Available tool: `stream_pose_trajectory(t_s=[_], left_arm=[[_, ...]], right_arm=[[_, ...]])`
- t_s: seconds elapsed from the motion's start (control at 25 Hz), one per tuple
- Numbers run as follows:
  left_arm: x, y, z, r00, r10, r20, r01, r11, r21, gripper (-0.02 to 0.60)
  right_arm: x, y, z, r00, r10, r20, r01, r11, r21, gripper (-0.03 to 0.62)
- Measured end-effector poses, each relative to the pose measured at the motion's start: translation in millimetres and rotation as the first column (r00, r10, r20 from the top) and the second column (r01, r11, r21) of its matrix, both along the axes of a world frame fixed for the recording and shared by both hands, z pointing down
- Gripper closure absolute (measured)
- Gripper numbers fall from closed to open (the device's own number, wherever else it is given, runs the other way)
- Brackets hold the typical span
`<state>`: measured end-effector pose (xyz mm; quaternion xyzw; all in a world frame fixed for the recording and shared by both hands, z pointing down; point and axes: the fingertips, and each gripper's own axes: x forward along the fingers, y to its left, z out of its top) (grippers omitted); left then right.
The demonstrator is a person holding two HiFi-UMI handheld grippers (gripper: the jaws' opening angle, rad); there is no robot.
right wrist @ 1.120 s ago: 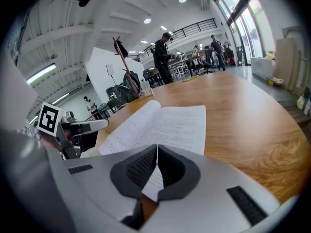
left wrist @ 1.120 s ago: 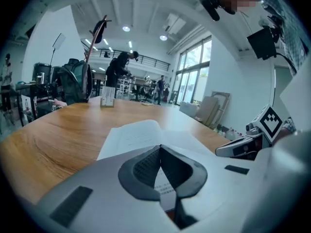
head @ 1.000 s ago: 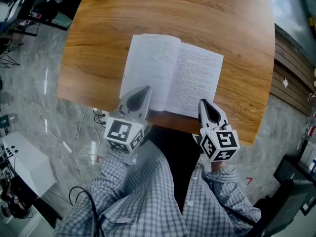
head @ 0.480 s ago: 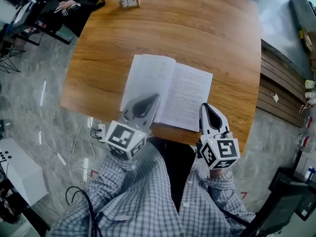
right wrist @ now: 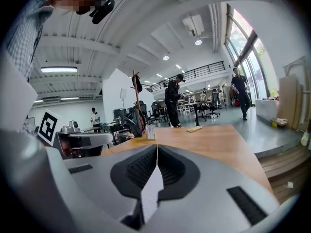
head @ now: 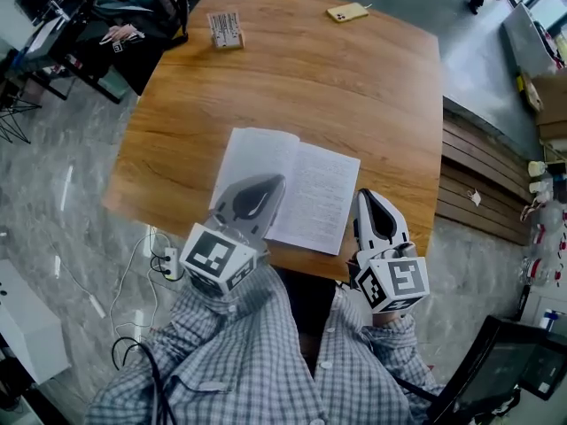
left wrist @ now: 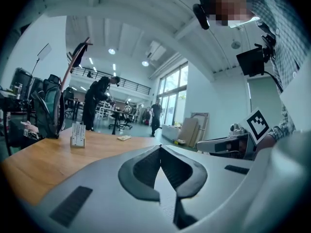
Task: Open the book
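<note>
One book (head: 310, 184), lying open and flat by the tabletop's (head: 354, 87) near edge, with two white pages of fine print showing. Opening judged complete, nothing left to do. Left gripper (head: 276, 181) and right gripper (head: 368, 195): jaws pressed together, empty, hovering over that edge.

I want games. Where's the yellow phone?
Head view: the yellow phone lies near the far edge of the table, right of the white stand, beyond the open book.

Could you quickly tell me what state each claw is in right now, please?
Left claw: closed, holding nothing.
Right claw: closed, holding nothing.
</note>
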<state>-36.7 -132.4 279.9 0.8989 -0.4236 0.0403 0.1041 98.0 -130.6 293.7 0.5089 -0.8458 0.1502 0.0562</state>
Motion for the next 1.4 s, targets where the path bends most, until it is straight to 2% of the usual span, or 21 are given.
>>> stream_pose_trajectory(t_s=[0.2,0.36,0.72,1.4], left_arm=[[8,-10,-18,1.000,0.015,0.005,-0.015,0.998,0.065,0.572],[13,-16,-24,1.000,0.021,0.012,-0.022,0.995,0.093,0.572],[32,-9,-25,0.994,0.103,0.030,-0.106,0.989,0.106,0.572],[36,-10,-21,0.993,0.117,0.015,-0.118,0.989,0.088,0.572]], right_arm=[[1,-3,-32,0.999,-0.021,-0.036,0.026,0.989,0.146,0.572],[3,-8,-39,0.999,-0.033,-0.017,0.035,0.982,0.183,0.572],[8,-8,-42,1.000,-0.029,0.001,0.028,0.983,0.183,0.572],[6,-11,-35,1.000,-0.031,0.003,0.030,0.988,0.154,0.574]])
